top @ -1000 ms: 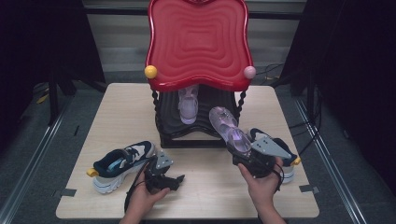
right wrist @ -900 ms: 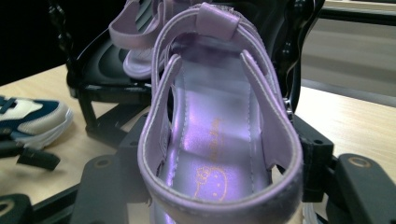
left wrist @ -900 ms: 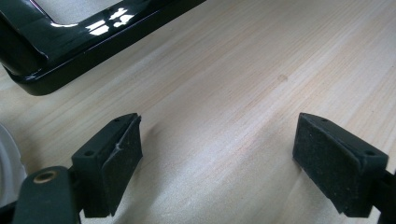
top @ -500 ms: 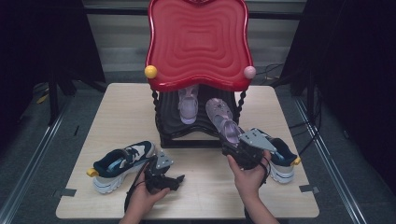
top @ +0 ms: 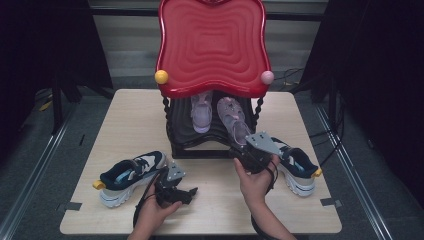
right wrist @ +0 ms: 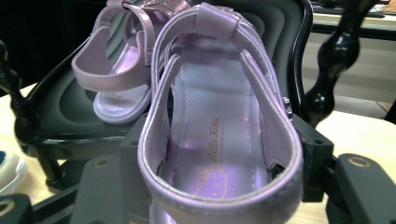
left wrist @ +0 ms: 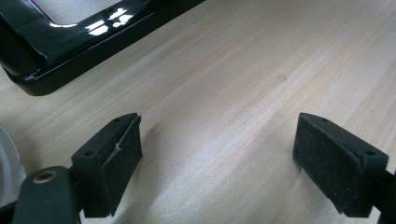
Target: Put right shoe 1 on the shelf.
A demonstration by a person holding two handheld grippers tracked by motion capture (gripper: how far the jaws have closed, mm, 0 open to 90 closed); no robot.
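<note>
R gripper [right wrist: 219,196] clamps purple sandal [right wrist: 219,140] by its heel; light, floppy straps, glossy so slippery, grip heel cup. L gripper [left wrist: 233,154] open, holding 0.

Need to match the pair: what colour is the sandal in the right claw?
Shiny lilac sandal, clearest in the right gripper view.

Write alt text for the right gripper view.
A shiny lilac strappy sandal fills the foreground, clamped at its heel between the black jaws of the right gripper, toe pointing away toward a glossy black shoe rack shelf. A matching lilac sandal already lies on that shelf, with the pale wooden table at right.
</note>
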